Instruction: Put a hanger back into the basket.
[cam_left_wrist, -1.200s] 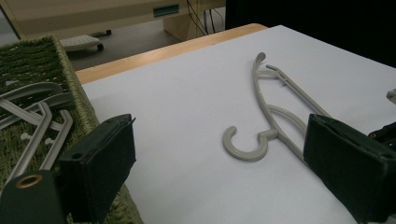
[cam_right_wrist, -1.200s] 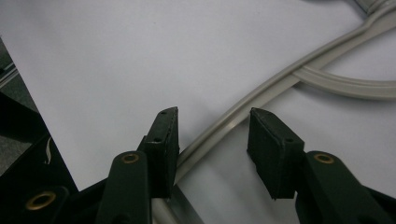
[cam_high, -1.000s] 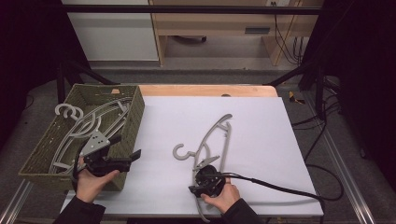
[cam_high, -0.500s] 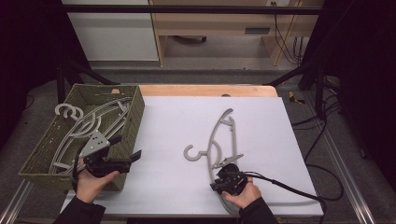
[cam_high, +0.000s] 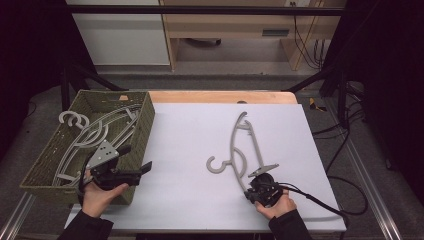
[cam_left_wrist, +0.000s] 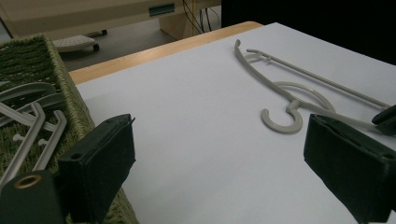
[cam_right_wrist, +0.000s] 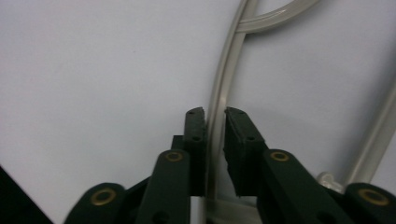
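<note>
— Sliding rightward since a second ago: the grey hanger (cam_high: 245, 150) and my right claw (cam_high: 256, 189), whose jaws have just been closing on its arm.

— And on your left?

— I'm holding my left claw (cam_high: 131, 167) wide and empty beside the woven green basket (cam_high: 142, 120), where more hangers (cam_high: 95, 132) are lying tangled. One is out, those seem left. I'm pinching a thin, smooth plastic bar, curved, hook resting flat on the matte white table (cam_high: 190, 130).

High view overlooks table (cam_high: 200, 150); gripper views sit low, close.
</note>
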